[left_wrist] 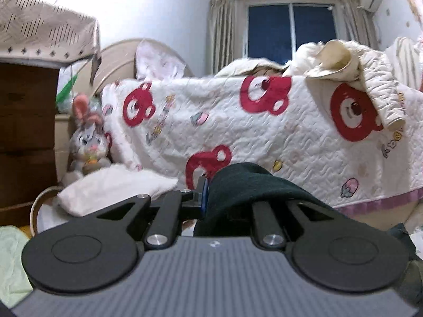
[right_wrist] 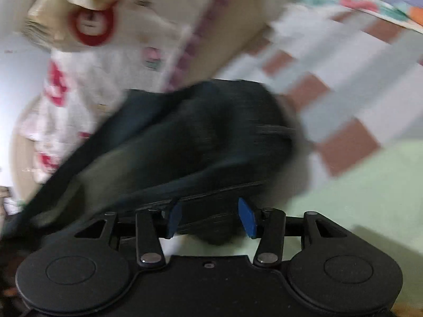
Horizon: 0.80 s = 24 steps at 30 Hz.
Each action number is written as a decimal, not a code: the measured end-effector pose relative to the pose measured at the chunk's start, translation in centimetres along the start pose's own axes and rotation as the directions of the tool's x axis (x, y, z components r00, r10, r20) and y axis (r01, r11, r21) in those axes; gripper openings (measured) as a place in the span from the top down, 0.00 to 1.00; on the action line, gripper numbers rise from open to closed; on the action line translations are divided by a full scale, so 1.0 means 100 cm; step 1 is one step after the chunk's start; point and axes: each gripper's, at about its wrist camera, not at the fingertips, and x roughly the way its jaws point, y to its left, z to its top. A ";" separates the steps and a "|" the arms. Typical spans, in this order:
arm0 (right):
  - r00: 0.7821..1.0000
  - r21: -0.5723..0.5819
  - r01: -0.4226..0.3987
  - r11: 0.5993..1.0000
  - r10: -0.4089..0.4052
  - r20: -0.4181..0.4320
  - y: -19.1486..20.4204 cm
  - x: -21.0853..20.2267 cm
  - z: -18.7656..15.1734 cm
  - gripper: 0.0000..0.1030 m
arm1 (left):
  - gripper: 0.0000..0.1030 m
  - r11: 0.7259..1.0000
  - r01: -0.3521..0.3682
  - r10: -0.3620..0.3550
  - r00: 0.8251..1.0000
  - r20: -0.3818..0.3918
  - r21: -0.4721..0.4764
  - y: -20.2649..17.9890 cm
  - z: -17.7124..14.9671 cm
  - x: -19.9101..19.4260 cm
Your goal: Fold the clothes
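Left wrist view: left gripper (left_wrist: 208, 192) is closed on a dark garment (left_wrist: 238, 190). Only one blue pad shows, pressed against the cloth; the other finger is buried under the fold. Fabric is dark green-black, thick, draped over the right-hand linkage and hanging down past the gripper body. Garment is lifted clear of the bed. Beyond it: white quilt (left_wrist: 238, 126) with red bear prints, hung over the bed side, pink trim along its lower edge. Cream jacket (left_wrist: 370, 79) piled on top at right. Stuffed rabbit (left_wrist: 88, 137) and a white pillow (left_wrist: 113, 187) at left, brown dresser (left_wrist: 26, 132) at the far left edge, window (left_wrist: 290, 29) with curtains behind. Pale green sheet (left_wrist: 10, 259) visible in the lower left corner.

Right wrist view: heavy motion blur. Right gripper (right_wrist: 211, 215) has fingers (right_wrist: 247, 218) spread wide, both blue pads visible, well apart. The garment's (right_wrist: 198, 137) hem runs across between them, but no pinch. Garment stretches up-left as a dark band, bunched in the middle. This view shows what the left one lacks: green sheet (right_wrist: 357, 198) beneath at right, checked brown-and-white cloth (right_wrist: 330, 105) beyond. Same quilt (right_wrist: 87, 79) at upper left. Open sheet area lies right of the garment.
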 end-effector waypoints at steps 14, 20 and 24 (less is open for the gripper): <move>0.982 0.351 -0.163 0.922 0.185 -0.028 -0.026 0.019 -0.045 0.35 | 0.79 0.992 -0.116 0.105 0.978 -0.182 -0.052 0.049 -0.044 0.013; 0.954 0.497 -0.272 0.824 0.300 0.025 -0.014 0.038 -0.057 0.28 | 0.77 0.990 -0.130 0.118 0.975 -0.186 -0.054 0.053 -0.047 0.012; 0.972 0.485 -0.209 0.849 0.236 0.007 0.001 0.058 -0.061 0.22 | 0.76 0.989 -0.133 0.120 0.975 -0.189 -0.059 0.054 -0.049 0.011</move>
